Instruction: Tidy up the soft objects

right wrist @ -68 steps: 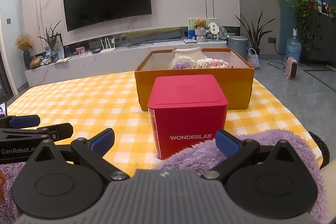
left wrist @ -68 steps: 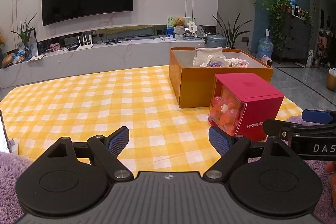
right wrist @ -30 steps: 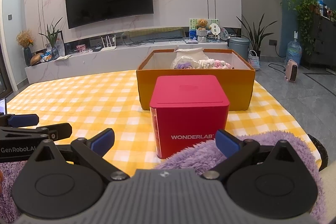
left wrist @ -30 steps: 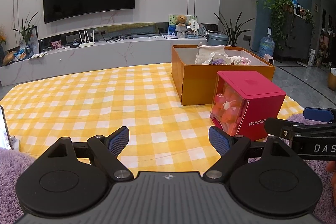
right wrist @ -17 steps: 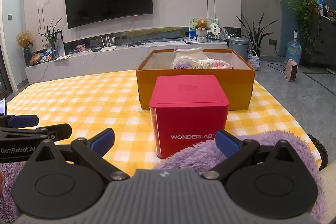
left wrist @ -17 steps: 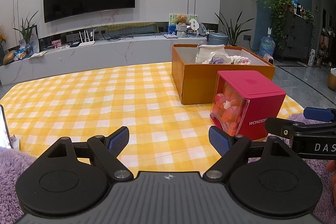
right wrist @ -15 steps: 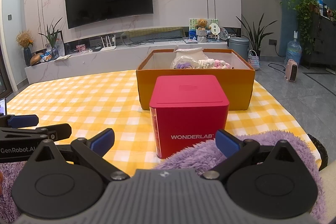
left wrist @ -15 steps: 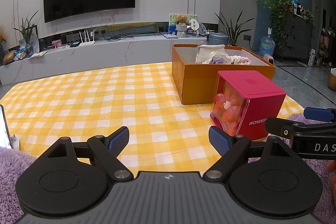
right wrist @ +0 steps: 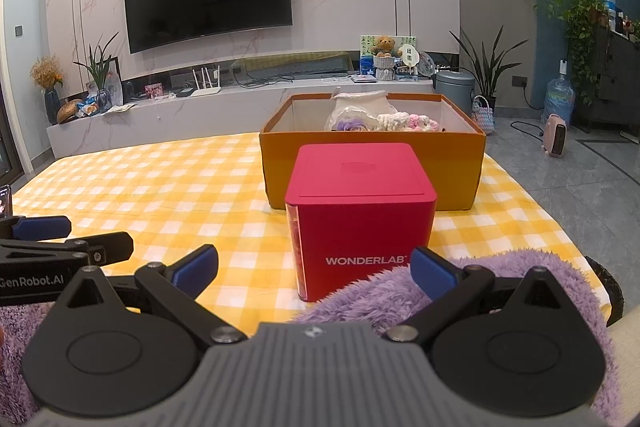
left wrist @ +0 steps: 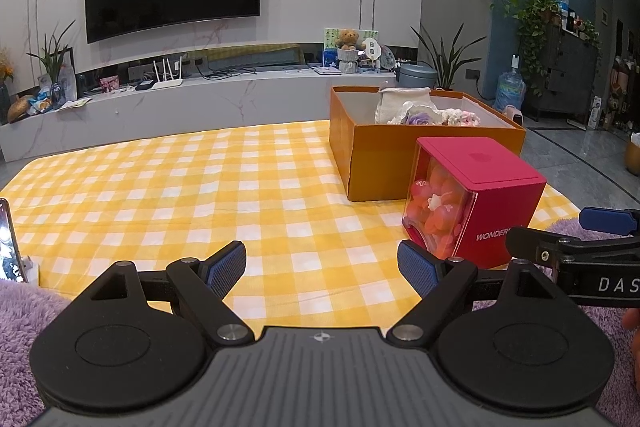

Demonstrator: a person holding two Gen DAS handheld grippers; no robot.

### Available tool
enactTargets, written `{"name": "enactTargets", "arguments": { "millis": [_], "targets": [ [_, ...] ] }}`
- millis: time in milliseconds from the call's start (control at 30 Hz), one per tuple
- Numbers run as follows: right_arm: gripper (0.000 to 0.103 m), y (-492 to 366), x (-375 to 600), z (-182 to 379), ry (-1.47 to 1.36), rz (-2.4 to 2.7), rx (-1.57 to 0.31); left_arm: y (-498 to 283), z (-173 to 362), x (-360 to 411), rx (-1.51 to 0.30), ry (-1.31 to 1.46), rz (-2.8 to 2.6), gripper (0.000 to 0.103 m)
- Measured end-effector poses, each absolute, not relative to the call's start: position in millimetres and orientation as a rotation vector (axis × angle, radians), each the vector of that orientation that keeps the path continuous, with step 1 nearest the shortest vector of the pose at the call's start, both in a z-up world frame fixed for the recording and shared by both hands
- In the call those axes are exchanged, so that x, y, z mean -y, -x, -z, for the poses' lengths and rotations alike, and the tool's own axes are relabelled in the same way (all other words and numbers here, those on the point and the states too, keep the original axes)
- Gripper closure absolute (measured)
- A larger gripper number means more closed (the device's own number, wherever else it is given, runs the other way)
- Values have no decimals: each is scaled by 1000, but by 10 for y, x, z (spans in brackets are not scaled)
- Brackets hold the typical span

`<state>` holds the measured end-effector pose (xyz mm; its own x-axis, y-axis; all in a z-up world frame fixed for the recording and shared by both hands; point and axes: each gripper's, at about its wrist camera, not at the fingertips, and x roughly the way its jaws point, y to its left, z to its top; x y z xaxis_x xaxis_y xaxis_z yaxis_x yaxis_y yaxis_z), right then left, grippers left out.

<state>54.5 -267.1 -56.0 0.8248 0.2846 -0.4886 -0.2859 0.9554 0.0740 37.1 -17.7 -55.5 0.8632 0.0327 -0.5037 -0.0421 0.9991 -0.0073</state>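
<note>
Yellow-and-white checked cloth (left wrist: 168,187) covers the floor. Orange cardboard box (right wrist: 372,169) sits on its far right part, holding a cream pouch (right wrist: 360,105), a purple flower (right wrist: 352,125) and pink-white crochet pieces (right wrist: 408,122). Red cube box (right wrist: 360,215), marked WONDERLAB, stands just in front, its clear side showing pink-orange balls (left wrist: 436,211). Purple fluffy fabric (right wrist: 532,271) lies nearest. Left gripper (left wrist: 322,263) and right gripper (right wrist: 314,265) both spread wide, nothing between the fingers.

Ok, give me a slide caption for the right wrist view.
Open right gripper faces a red box before an orange box of soft things on a checked cloth.
</note>
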Motion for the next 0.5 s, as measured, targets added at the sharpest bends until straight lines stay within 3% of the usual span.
{"name": "enactTargets", "arguments": {
  "millis": [500],
  "targets": [
    [3,-544,2670,560,4,-303,-519,-352,546,152,-526,19,-41,3]
  ]
}}
